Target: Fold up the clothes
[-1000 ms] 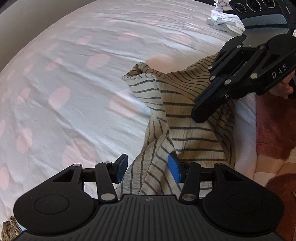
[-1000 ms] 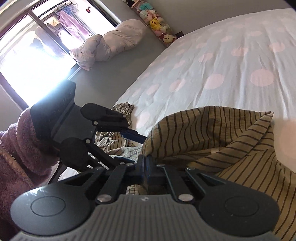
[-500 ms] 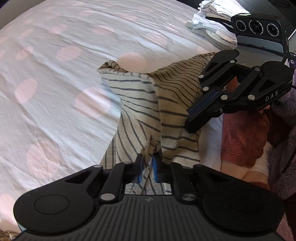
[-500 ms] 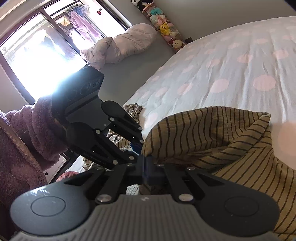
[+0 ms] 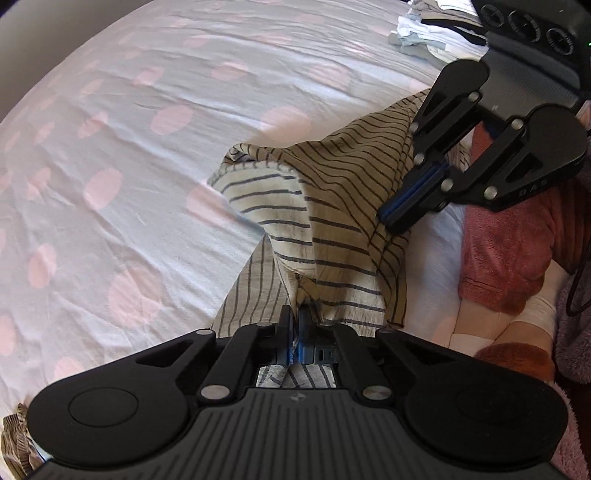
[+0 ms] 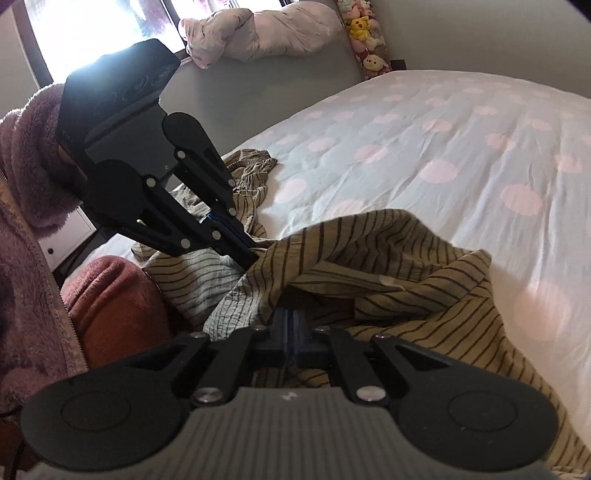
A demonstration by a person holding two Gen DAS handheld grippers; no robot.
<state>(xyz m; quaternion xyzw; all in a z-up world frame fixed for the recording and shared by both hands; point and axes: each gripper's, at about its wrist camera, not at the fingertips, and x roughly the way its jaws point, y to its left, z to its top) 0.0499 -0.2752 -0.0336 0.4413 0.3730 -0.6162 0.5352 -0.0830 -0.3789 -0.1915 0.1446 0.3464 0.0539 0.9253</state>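
Left gripper (image 5: 295,332), wide a second earlier, had clamped striped garment (image 5: 332,206); right gripper (image 6: 291,332) gripped it too. Garment lifted off bed (image 5: 110,184), likely ready for spreading.

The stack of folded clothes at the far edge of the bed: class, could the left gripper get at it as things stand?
Probably not yet. The left gripper is shut on the striped garment, and the right gripper stands between it and the folded stack.

Matte black left gripper (image 5: 295,334) with ribbed grey housing, round side discs, silver screws, blue-lined jaws, matching right gripper (image 5: 400,216) lettered DAS, three round lenses on top, thin black cable, fluffy mauve fleece sleeve (image 6: 26,229)
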